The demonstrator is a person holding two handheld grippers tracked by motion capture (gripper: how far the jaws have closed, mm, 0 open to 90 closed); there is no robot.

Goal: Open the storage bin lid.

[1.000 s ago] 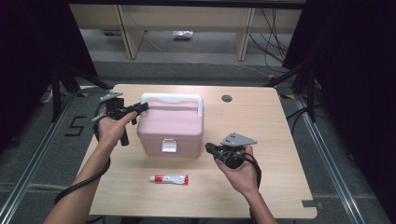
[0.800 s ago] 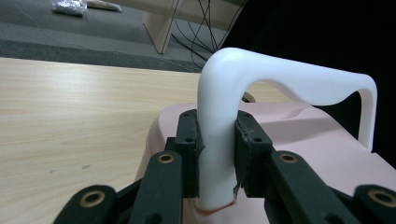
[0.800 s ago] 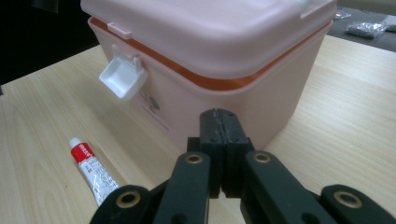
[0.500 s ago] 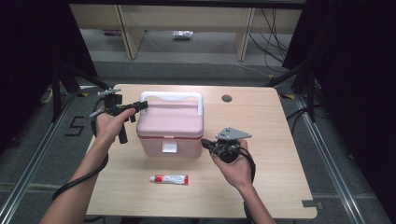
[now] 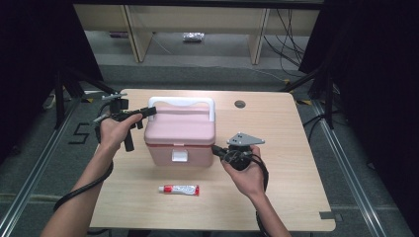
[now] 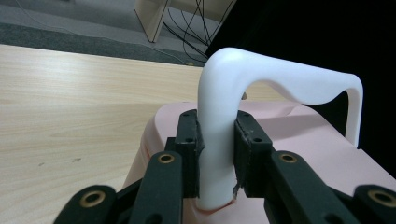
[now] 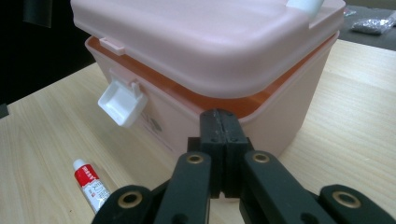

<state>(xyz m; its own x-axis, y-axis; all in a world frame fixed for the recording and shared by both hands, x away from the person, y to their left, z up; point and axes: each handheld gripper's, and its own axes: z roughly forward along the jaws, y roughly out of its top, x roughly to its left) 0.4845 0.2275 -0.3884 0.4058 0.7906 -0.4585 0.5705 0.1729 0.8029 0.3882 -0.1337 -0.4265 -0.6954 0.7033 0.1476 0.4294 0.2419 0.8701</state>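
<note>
Pink rigid plastic box (image 5: 180, 138) looks light; left gripper (image 5: 148, 111) clamps its smooth white handle (image 6: 219, 126), right gripper (image 7: 223, 126) pressed together, empty, at its lid seam.

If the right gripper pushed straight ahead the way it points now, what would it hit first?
Most likely the pink box: the right gripper, jaws shut on nothing, aims at its near corner, about where the lid meets the base. The tips look close to the wall, though whether they touch is unclear.
</note>
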